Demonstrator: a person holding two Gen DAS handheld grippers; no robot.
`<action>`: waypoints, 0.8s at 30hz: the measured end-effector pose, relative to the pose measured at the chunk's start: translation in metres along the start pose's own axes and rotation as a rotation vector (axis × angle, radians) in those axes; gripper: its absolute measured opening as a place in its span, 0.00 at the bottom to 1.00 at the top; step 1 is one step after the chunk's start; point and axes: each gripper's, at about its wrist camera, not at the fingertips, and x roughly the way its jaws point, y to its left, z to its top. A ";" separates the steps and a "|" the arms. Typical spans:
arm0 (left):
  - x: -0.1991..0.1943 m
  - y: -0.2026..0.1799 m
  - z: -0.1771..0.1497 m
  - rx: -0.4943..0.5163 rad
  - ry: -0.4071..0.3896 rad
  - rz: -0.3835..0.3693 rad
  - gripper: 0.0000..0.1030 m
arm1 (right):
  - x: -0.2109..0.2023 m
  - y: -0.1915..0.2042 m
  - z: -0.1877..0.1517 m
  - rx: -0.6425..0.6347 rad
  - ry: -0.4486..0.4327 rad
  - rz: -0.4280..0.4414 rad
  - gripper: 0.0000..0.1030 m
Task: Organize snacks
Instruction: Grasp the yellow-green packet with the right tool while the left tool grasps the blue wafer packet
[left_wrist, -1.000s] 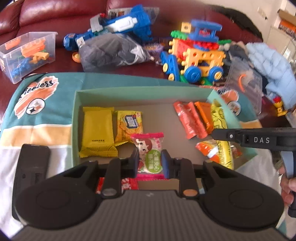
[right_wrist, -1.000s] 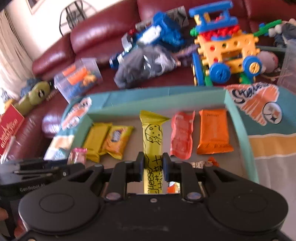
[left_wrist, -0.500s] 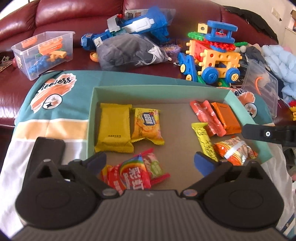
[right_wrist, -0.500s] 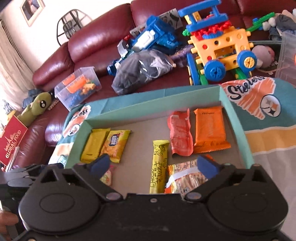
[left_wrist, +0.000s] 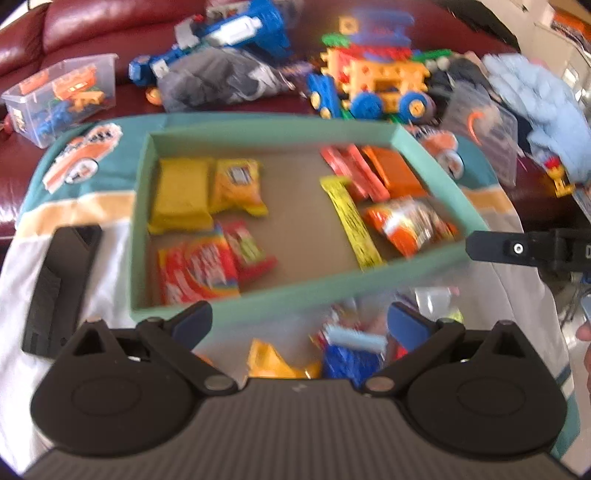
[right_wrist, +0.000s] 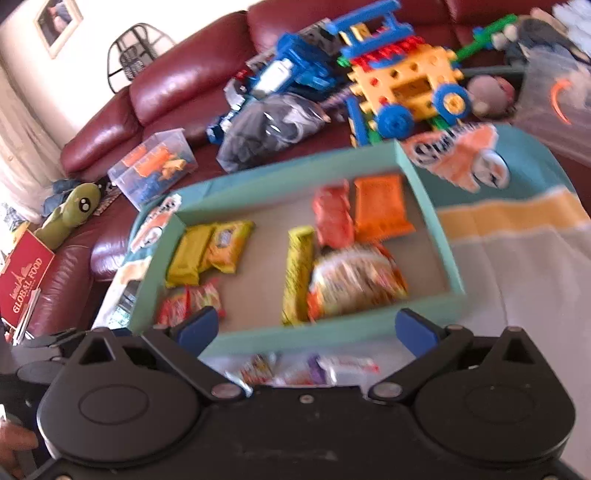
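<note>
A teal, cream and white cloth (left_wrist: 74, 206) covers the surface before a dark red leather sofa (right_wrist: 177, 85) strewn with toys. The green tray (left_wrist: 295, 291), mid-frame, holds yellow packets at left, orange ones at right. The yellow cheese bar (left_wrist: 351, 221) runs near-to-far, slightly tilted. Left gripper (left_wrist: 299, 325) and right gripper (right_wrist: 306, 328) are spread wide, empty.

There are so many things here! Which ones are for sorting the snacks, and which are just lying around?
For the job:
green box
yellow snack packs
long yellow bar
orange packs
red candy bags
loose snacks in front of the box

Just lying about:
toy truck of blocks
blue toy
clear bin of toys
green plush
</note>
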 end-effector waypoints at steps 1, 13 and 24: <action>0.001 -0.003 -0.004 0.002 0.009 -0.006 1.00 | 0.000 -0.004 -0.006 0.011 0.009 -0.006 1.00; 0.026 -0.034 -0.042 0.066 0.088 -0.070 0.88 | 0.005 -0.035 -0.069 0.071 0.075 -0.057 0.87; 0.029 -0.052 -0.053 0.191 0.098 -0.055 0.59 | 0.022 -0.020 -0.090 -0.108 0.103 -0.121 0.40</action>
